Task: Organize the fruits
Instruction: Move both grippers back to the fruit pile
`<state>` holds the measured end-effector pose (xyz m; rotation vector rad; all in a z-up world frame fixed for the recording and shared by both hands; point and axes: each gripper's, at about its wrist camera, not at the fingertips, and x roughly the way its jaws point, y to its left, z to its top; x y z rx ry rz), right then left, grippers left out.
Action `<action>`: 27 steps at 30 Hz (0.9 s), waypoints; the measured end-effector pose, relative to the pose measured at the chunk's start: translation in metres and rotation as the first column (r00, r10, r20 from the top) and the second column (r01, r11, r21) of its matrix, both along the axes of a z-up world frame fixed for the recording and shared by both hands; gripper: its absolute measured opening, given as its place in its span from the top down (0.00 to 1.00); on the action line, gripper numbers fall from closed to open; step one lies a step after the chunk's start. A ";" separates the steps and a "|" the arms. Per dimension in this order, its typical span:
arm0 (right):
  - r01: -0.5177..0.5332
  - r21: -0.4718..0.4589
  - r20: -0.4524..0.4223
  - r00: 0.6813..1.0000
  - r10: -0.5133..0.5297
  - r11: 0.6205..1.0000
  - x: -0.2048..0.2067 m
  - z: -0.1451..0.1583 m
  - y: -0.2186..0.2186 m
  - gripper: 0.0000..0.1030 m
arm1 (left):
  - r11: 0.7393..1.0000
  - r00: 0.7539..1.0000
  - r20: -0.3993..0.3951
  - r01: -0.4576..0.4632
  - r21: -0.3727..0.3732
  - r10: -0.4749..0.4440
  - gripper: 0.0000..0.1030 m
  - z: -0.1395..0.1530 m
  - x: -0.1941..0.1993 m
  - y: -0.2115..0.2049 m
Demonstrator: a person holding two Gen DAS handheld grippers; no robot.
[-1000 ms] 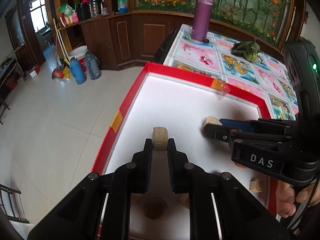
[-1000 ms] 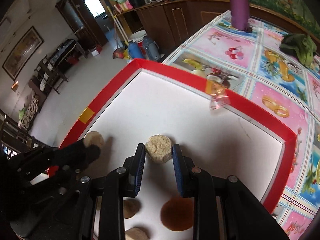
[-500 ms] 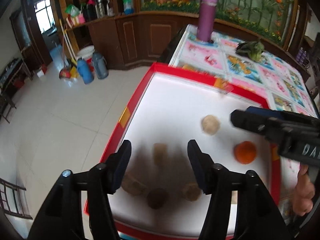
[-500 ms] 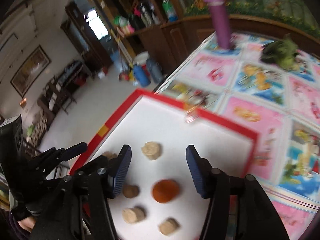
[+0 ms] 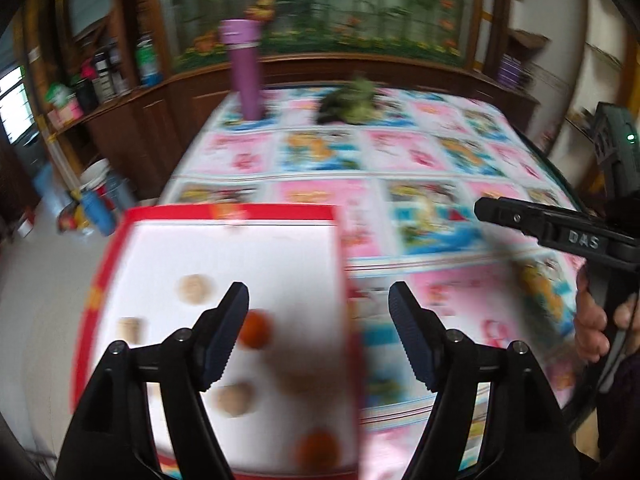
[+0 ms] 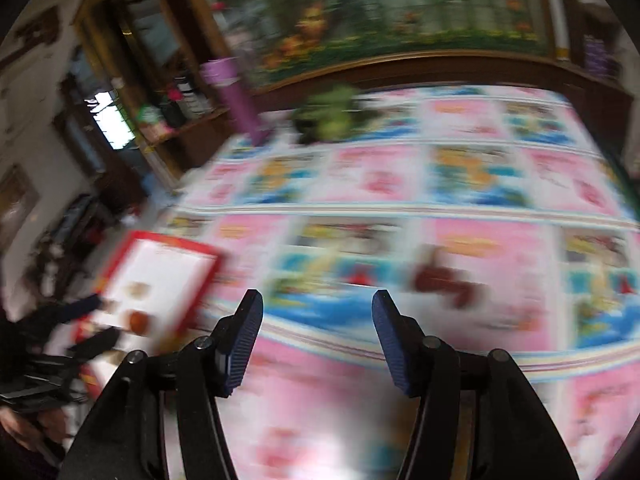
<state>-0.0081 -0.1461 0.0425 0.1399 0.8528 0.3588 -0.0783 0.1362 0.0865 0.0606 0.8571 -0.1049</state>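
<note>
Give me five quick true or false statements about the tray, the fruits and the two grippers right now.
1. The left gripper holds a fruit. False: its fingers stand apart with nothing between them.
2. The purple bottle stands upright on the tablecloth. True.
3. An orange fruit lies in the red-rimmed tray. True.
4. The right gripper hangs over the tray. False: it is over the patterned tablecloth, tray off to the left.
5. The green cloth lies inside the tray. False: it lies on the tablecloth beyond it.
</note>
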 end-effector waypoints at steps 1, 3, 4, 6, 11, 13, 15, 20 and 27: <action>0.026 -0.018 -0.016 1.000 -0.026 0.999 0.005 -0.007 -0.011 0.45 | 1.000 1.000 -0.004 0.025 0.002 -0.025 0.29 -0.002 0.003 -0.014; 0.059 0.002 -0.052 0.997 -0.058 0.998 0.014 -0.021 -0.032 0.45 | 0.998 0.998 -0.005 0.055 0.007 -0.055 0.29 -0.006 0.008 -0.037; 0.065 0.007 -0.057 0.996 -0.065 0.998 0.017 -0.024 -0.035 0.45 | 0.998 0.998 -0.006 0.067 0.003 -0.067 0.29 -0.008 0.012 -0.045; 0.073 0.019 -0.073 0.995 -0.072 0.997 0.026 -0.030 -0.038 0.46 | 0.997 0.997 0.000 0.079 -0.011 -0.079 0.29 -0.012 0.021 -0.063; 0.071 -0.006 -0.097 0.993 -0.071 0.997 0.041 -0.040 -0.034 0.60 | 0.997 0.996 0.021 0.081 -0.003 -0.081 0.29 -0.019 0.046 -0.102; 0.051 -0.013 -0.088 0.995 -0.051 0.999 0.041 -0.041 -0.033 0.69 | 0.996 0.996 0.023 0.091 0.007 -0.091 0.29 -0.021 0.053 -0.113; 0.042 -0.012 -0.078 0.996 -0.043 0.999 0.041 -0.043 -0.035 0.76 | 0.995 0.995 0.026 0.100 0.015 -0.100 0.29 -0.024 0.059 -0.122; 0.087 -0.017 -0.076 0.993 -0.088 0.996 0.042 -0.042 -0.050 0.76 | 0.986 0.986 0.028 0.161 0.051 -0.163 0.29 -0.033 0.070 -0.147; 0.210 0.153 -0.125 0.973 -0.192 0.966 0.044 -0.035 -0.091 0.76 | 0.969 0.972 -0.003 0.234 0.084 -0.235 0.29 -0.052 0.099 -0.187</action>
